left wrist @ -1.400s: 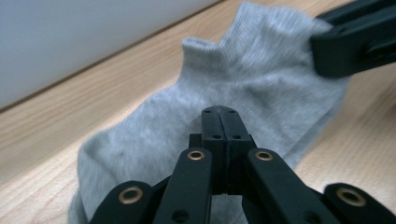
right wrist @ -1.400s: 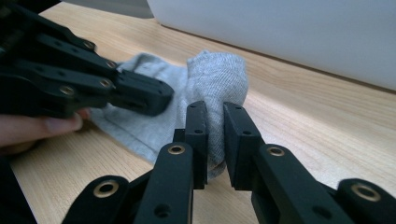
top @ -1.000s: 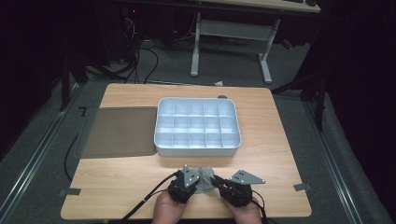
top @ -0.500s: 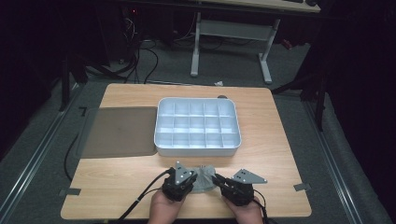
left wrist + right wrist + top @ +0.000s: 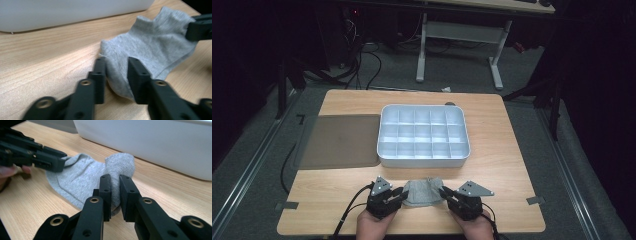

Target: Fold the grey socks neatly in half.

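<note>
Near the tabletop's (image 5: 337, 205) front edge, the right gripper (image 5: 448, 194) pinches a grey sock (image 5: 422, 192); the left gripper (image 5: 401, 196), jaws just opening, loosely straddles its other end.

Both grippers black: left gripper (image 5: 400, 196), right gripper (image 5: 445, 194). Flat rectangular jaws with small holes, linkage arms with brass-ringed screws. Grey three-cornered plate on top of each. Black cable trails from each. Bare hands, no sleeves seen.

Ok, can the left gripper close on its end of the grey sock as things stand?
Probably yes. The left gripper has just been opening, and the grey sock already bulges between its jaws; nothing lies in the way. The right gripper pinches the other end.
</note>
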A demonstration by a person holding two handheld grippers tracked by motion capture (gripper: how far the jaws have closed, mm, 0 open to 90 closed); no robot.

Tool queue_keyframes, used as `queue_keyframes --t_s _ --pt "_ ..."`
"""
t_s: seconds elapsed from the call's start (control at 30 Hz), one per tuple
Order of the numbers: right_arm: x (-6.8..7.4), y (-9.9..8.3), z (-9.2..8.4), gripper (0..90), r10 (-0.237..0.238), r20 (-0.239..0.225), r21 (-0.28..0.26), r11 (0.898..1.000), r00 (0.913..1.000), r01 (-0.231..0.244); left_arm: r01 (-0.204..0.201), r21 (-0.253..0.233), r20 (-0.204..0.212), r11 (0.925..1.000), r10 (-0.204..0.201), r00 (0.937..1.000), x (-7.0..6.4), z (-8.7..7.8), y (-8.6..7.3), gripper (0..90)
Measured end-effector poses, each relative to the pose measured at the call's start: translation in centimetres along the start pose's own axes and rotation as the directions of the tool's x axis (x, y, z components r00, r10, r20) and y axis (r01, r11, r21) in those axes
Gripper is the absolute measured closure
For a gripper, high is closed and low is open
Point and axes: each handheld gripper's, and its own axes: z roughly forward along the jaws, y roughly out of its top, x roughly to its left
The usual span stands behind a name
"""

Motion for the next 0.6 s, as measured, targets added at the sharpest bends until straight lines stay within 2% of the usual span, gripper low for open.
queue_keyframes --t_s 0.13,0.37,0.43,0.6 --pt "0.3 0.6 0.1 81.5 -0.012 0.027 0.016 1.0 0.9996 0.012 0.022 -0.006 0.025 0.9997 -0.021 0.9995 0.2 0.0 0.0 80.4" --pt "1.5 1.7 0.5 81.3 -0.048 0.056 0.021 0.999 0.9973 0.047 0.0 -0.006 0.047 1.0 0.0 0.9989 0.0 0.0 -0.2 80.2" --pt "2.1 2.0 1.0 81.1 -0.06 0.061 0.029 0.998 0.9963 0.058 0.012 -0.013 0.074 0.9998 -0.011 0.9972 0.2 -0.1 -0.2 78.6" --pt "3.1 2.4 1.8 80.8 -0.096 0.07 0.044 0.995 0.9929 0.093 0.019 -0.013 0.082 0.9997 -0.018 0.9964 0.3 -0.1 -0.3 78.7"
